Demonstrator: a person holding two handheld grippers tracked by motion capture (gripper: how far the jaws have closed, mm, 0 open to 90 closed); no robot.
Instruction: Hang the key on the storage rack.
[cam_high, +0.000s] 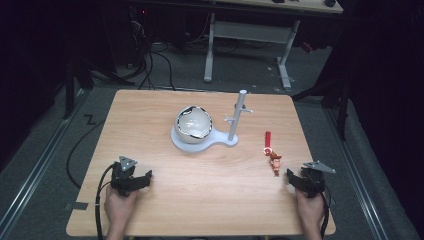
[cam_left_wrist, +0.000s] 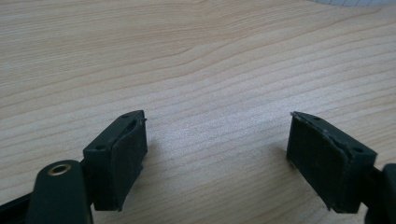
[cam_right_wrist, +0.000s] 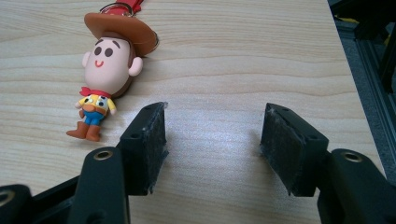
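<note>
A small cowboy figure keychain (cam_high: 274, 161) with a brown hat and a red strap (cam_high: 268, 138) lies flat on the wooden table (cam_high: 200, 200), right of middle. In the right gripper view the cowboy figure (cam_right_wrist: 108, 65) lies just left of and beyond my left jaw. My right gripper (cam_high: 296, 178) rests open near the table's front right, just right of and nearer than the figure, and also appears as right gripper (cam_right_wrist: 212, 135). My left gripper (cam_high: 144, 178) sits open at the front left over bare wood, seen too as left gripper (cam_left_wrist: 217, 140). Nothing is between either pair of jaws.
A white stand (cam_high: 233, 141) with an upright grey peg post (cam_high: 237, 115) and a white bowl (cam_high: 193, 123) on its round base sits at the table's middle back. The table's right edge (cam_high: 320, 175) runs close to my right gripper. Dark floor and cables surround the table.
</note>
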